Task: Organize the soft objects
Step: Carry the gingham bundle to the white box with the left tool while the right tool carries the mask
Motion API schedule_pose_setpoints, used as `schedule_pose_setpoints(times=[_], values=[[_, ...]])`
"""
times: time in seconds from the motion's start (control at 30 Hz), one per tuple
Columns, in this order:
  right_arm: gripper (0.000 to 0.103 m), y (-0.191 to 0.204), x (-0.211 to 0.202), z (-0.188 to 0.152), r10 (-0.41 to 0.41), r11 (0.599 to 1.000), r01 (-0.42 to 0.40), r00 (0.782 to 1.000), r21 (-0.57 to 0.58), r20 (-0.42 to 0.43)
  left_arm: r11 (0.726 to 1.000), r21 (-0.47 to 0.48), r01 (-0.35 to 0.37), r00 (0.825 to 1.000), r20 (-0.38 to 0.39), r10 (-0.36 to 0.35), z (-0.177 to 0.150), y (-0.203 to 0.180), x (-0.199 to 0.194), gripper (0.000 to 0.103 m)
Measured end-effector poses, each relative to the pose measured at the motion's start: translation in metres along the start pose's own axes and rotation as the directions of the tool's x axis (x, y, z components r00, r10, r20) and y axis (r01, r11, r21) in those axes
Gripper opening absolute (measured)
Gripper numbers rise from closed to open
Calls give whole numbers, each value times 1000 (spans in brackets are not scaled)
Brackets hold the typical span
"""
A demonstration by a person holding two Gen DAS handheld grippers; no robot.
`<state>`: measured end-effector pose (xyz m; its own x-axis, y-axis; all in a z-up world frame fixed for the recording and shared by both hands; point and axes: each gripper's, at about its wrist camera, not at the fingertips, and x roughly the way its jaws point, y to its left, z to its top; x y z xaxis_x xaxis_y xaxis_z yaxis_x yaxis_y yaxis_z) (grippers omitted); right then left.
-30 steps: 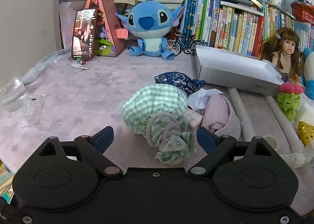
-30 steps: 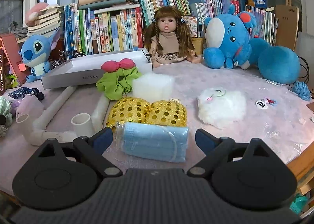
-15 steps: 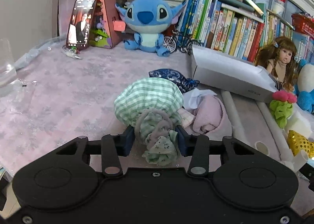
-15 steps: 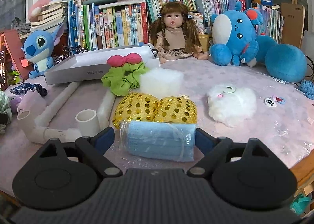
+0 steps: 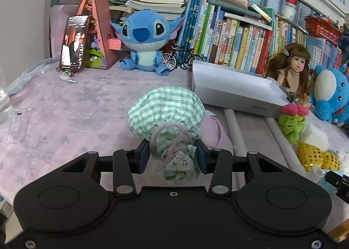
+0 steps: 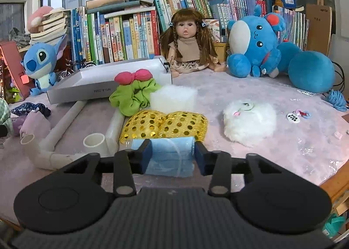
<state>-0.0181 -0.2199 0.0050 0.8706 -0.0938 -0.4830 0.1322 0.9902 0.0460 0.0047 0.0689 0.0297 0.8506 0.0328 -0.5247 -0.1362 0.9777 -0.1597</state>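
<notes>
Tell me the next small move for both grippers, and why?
Probably lift both straight up. The left gripper is clamped on the neck of the green pouch; the right gripper's jaws have just closed onto the mask pack, which still looks to lie on the table. The white box sits open behind.

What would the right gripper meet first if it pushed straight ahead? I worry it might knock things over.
The right gripper, its jaws just closed on the blue mask pack, would probably run first into the gold sequin pouches lying right behind the pack; depth is uncertain.
</notes>
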Motion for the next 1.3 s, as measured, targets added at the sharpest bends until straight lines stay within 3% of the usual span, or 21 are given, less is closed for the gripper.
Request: schedule_pose_setpoints(times=[0.33,0.6,0.67,0.7,0.73,0.93,1.13,1.3], values=[[26,-7,-9,6,9,1000,-10,999,27,42,1000,5,16,1000,-4,-16,4,1,-1,41],[22,-11,-16,13,-11,999,8,997,35,80,1000,7,27,1000,-7,-27,5,1,-1,41],[30,-12,-14,11,-9,999,7,998,34,65,1000,5,29,1000,-10,-29,5,1,0,41],[51,-12,-11,9,-8,1000,7,999,29,49,1000,4,31,999,-13,-31,5,1,0,41],[64,-11,-9,7,-3,1000,2,999,30,42,999,3,32,999,-17,-32,4,1,1,41],[85,3,1,-5,3,999,-3,1000,-32,-5,999,6,34,999,-30,-33,4,1,3,41],[94,13,8,-10,-1,998,0,1000,-59,-28,999,7,34,998,-47,-33,3,0,6,41],[90,14,14,-14,-6,998,3,998,-56,-58,999,9,38,998,-55,-38,1,-1,8,41]])
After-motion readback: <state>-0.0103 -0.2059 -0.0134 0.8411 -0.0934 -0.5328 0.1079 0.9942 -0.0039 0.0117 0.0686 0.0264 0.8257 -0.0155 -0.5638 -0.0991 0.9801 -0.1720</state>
